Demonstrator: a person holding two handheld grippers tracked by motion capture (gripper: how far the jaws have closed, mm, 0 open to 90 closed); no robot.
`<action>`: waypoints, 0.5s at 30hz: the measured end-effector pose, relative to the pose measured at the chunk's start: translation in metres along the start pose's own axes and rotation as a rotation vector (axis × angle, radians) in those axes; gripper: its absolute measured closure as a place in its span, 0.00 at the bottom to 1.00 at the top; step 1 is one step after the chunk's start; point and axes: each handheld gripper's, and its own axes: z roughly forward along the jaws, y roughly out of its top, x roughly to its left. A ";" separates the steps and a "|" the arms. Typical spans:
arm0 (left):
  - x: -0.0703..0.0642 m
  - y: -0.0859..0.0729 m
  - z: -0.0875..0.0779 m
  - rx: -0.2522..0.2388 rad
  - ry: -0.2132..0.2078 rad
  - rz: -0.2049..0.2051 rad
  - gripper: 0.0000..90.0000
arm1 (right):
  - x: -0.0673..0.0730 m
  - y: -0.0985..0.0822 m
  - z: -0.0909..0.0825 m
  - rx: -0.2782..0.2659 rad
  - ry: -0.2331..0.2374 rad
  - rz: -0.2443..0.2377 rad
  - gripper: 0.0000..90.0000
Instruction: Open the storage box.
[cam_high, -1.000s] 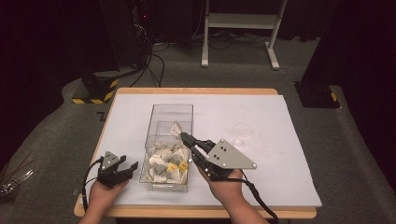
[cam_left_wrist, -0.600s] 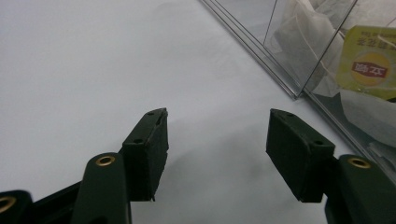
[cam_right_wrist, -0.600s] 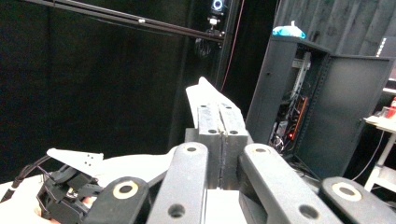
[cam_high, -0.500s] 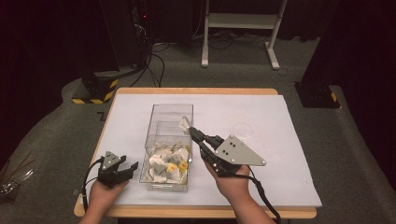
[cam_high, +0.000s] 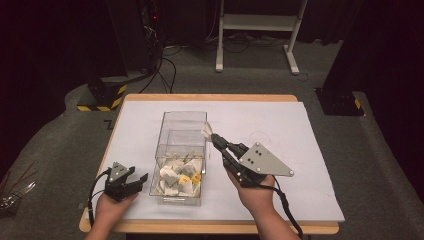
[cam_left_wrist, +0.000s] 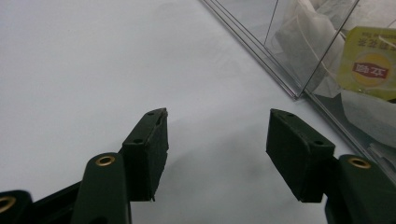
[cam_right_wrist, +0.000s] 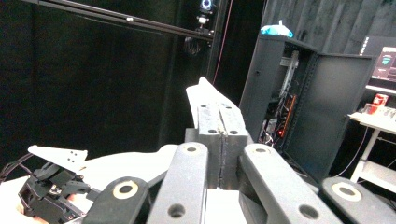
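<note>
above the right side of the clear plastic box (cam_high: 182, 150), near the middle of the table (cam_high: 310, 150), the right gripper (cam_high: 214, 137) is raised and tilted, its jaws clenched tight on a white tea bag (cam_high: 206, 131) that sticks out past the tips. the right gripper view shows the same pinch, the tea bag (cam_right_wrist: 208, 100) standing up between the closed jaws against the dark room behind. the box stands on the white sheet that covers the table, its long side running from the near edge toward the far edge; its near compartment holds a heap of tea bags (cam_high: 177, 175) with yellow tags, while the far compartment looks bare. by the near left corner of the table, just left of the box, the left gripper (cam_high: 136, 179) rests low over the sheet, its jaws parted with nothing between them. the left gripper view shows the left gripper (cam_left_wrist: 217, 140) the same way, the box wall (cam_left_wrist: 280, 70) lying close on the right.
</note>
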 end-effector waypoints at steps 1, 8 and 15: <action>0.000 0.000 0.000 0.000 0.000 0.000 0.43 | 0.000 0.000 0.000 -0.001 -0.001 0.001 1.00; 0.000 0.000 0.000 0.000 -0.001 -0.002 0.43 | -0.001 -0.003 -0.001 0.001 -0.004 0.005 1.00; 0.000 0.000 0.000 -0.002 -0.003 -0.002 0.43 | -0.006 -0.006 -0.005 -0.007 -0.019 0.018 1.00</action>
